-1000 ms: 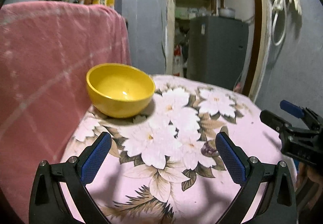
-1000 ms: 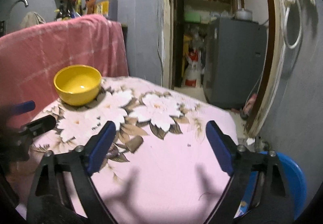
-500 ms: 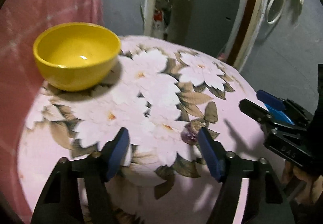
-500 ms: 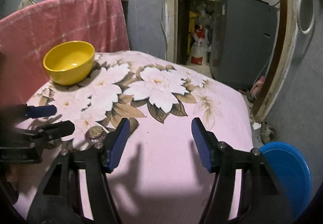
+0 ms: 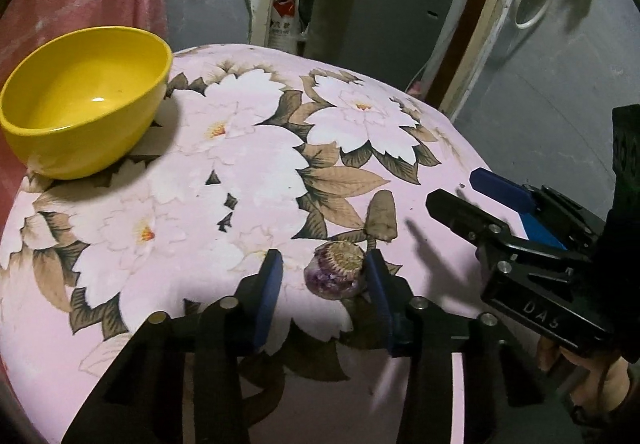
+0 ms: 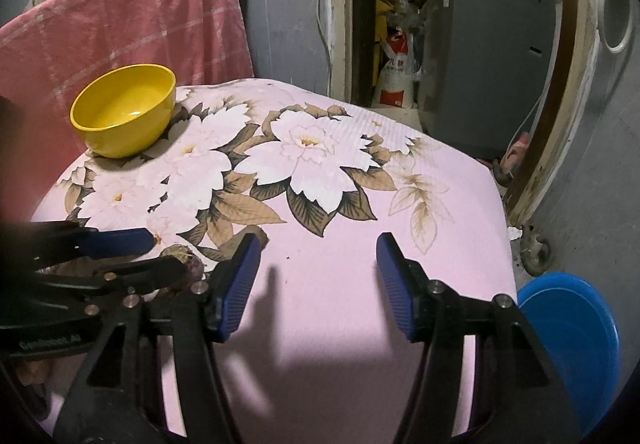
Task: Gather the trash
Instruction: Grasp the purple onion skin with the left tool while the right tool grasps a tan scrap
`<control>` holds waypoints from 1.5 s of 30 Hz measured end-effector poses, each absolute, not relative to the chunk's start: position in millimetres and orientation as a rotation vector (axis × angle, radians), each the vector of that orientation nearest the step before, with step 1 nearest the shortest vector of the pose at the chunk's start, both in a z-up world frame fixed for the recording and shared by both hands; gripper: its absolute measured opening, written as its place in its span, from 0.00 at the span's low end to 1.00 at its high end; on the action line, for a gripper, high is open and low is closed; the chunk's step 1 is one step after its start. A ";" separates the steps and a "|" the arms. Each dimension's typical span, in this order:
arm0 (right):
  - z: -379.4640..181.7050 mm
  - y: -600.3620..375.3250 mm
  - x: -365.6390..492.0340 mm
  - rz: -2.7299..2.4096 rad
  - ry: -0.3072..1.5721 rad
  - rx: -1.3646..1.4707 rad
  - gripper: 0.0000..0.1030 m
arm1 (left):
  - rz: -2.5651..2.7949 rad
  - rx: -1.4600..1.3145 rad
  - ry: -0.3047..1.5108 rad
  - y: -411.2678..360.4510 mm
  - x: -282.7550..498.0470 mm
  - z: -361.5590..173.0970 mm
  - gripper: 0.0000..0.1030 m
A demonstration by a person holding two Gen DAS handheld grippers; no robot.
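Floral cloth covers our table point(image 5: 248, 171), where a round, wrinkled scrap point(image 5: 335, 270) sits between our left claw point(image 5: 322, 284), jaws just closing, not yet gripping. Our right claw point(image 6: 316, 280) hangs open, empty.

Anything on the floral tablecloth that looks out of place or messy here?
Yes: a small purplish, crumpled scrap lies on the floral tablecloth, between the left gripper pads, which have just been closing. The yellow bowl stands upright, apparently empty. Nothing spilled.
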State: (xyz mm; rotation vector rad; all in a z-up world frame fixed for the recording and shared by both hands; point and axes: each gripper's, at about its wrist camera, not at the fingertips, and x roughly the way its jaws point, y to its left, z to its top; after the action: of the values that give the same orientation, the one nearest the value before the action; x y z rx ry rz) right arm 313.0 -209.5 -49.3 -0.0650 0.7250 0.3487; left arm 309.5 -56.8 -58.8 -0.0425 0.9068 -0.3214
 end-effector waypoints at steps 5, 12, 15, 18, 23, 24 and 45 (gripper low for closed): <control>-51.3 -207.5 316.3 0.355 0.740 -0.064 0.59 | -0.341 -0.033 0.926 -61.5 313.8 -60.3 0.29; -53.1 -206.2 319.0 0.362 0.757 -0.064 0.58 | -0.350 -0.042 0.926 -61.7 314.8 -61.4 0.24; -53.7 -203.8 319.0 0.371 0.760 -0.067 0.58 | -0.328 -0.057 0.916 -57.6 313.2 -59.6 0.24; -54.6 -198.6 320.7 0.390 0.767 -0.076 0.58 | -0.286 -0.052 0.891 -51.3 309.0 -55.4 0.24; -56.3 -184.3 321.7 0.448 0.787 -0.119 0.58 | -0.226 -0.080 0.875 -35.3 307.0 -51.2 0.24; -56.1 -181.2 322.0 0.461 0.790 -0.128 0.58 | -0.215 -0.088 0.872 -32.0 306.7 -50.4 0.24; -66.2 -141.0 329.1 0.628 0.867 -0.214 0.21 | -0.167 -0.138 0.842 -16.2 296.5 -41.1 0.24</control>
State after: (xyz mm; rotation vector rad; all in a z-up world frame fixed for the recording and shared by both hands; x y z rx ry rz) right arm 329.1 -141.0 -66.2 -0.2142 0.8673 0.6276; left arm 296.5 -16.2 -41.1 -0.1381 0.8420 -0.1671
